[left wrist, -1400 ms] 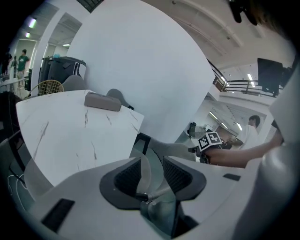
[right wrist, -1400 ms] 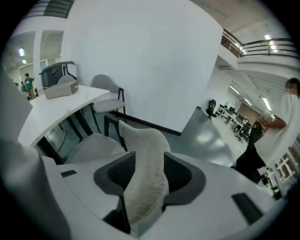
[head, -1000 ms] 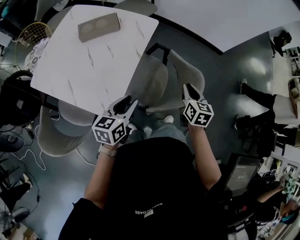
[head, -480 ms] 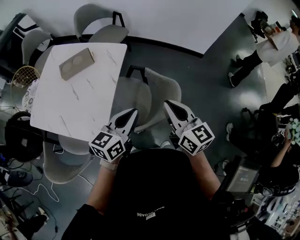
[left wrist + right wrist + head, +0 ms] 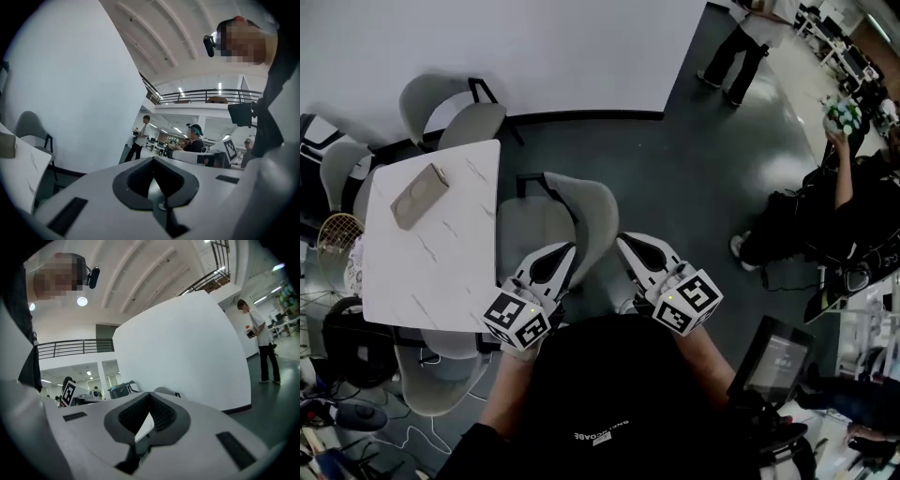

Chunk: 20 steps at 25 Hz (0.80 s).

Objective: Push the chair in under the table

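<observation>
In the head view the grey chair (image 5: 581, 211) stands at the right edge of the white marble table (image 5: 441, 267), its seat against the table's side. My left gripper (image 5: 566, 249) and right gripper (image 5: 624, 240) hover above the chair's back, close to my body, touching nothing. Both are shut with nothing between the jaws. The left gripper view looks level past its shut gripper (image 5: 152, 160) at a white wall and distant people. In the right gripper view the shut gripper (image 5: 149, 395) also faces the wall.
A tan box (image 5: 419, 196) lies on the table. Other grey chairs stand at its far side (image 5: 450, 111) and near side (image 5: 431, 380). A white partition wall (image 5: 544, 47) runs behind. People stand at the right (image 5: 834, 202) and far back (image 5: 742, 37); a monitor (image 5: 773, 361) is near right.
Both grippers have lifted off the chair's back and drawn toward me; the left one has shut. The head view has swung up, showing more floor and wall.
</observation>
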Motion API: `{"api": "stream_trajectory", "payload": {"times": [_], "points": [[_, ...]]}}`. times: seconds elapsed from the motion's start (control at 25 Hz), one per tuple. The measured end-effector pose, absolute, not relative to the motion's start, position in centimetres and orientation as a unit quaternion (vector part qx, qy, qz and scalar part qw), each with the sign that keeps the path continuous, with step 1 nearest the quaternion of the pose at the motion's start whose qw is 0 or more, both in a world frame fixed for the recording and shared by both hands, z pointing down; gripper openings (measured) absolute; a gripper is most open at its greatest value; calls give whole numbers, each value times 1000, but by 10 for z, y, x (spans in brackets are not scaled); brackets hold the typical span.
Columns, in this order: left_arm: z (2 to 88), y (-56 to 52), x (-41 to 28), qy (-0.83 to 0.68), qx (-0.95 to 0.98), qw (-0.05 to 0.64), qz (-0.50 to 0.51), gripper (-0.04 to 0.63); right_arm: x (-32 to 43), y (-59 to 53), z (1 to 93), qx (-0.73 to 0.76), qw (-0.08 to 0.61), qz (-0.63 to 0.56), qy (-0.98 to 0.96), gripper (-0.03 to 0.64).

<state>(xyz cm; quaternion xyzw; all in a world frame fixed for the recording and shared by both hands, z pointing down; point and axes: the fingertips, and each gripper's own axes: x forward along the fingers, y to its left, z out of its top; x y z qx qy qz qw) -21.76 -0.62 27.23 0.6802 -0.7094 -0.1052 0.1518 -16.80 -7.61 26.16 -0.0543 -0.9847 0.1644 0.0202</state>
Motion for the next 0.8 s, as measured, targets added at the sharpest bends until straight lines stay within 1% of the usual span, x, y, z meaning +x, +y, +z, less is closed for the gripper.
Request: {"api": "stream_trajectory", "payload": {"times": [0.24, 0.52, 0.8], "points": [[271, -32, -200, -688, 700, 164, -93, 6, -146, -102, 253, -22, -2, 174, -985, 11], [269, -47, -194, -684, 703, 173, -90, 6, -135, -122, 258, -1, 1, 203, -979, 11], [274, -57, -195, -684, 700, 181, -91, 6, -136, -133, 262, -3, 1, 205, -979, 11]]}}
